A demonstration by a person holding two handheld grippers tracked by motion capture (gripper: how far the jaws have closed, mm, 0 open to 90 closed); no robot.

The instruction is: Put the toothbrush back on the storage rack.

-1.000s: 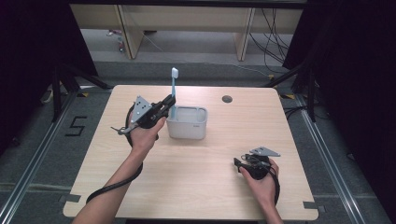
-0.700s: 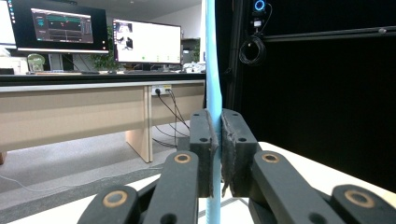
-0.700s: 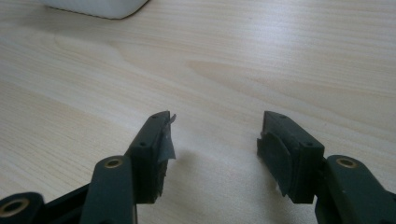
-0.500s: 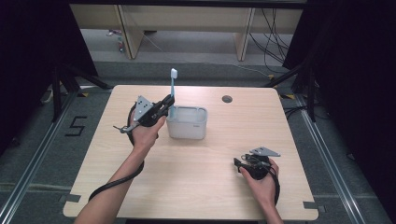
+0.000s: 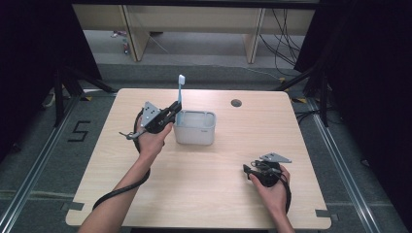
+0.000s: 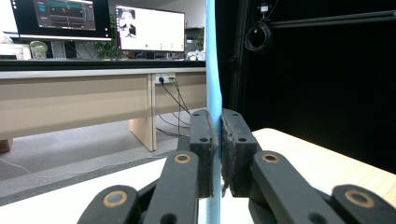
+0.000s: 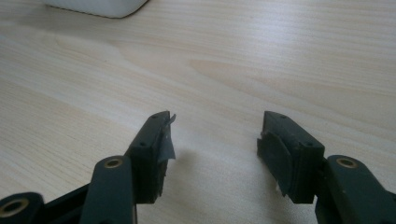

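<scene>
My left gripper (image 5: 173, 110) is clenched on the light-blue toothbrush (image 5: 180, 92), pads pressed against its handle. I hold the toothbrush upright, head uppermost, over the left rim of the white rectangular container (image 5: 195, 127) that stands mid-counter (image 5: 204, 194). My right gripper (image 5: 253, 171) rests low on the counter near its right front edge, well apart from the container, its jaws spread wide with nothing between them.
</scene>
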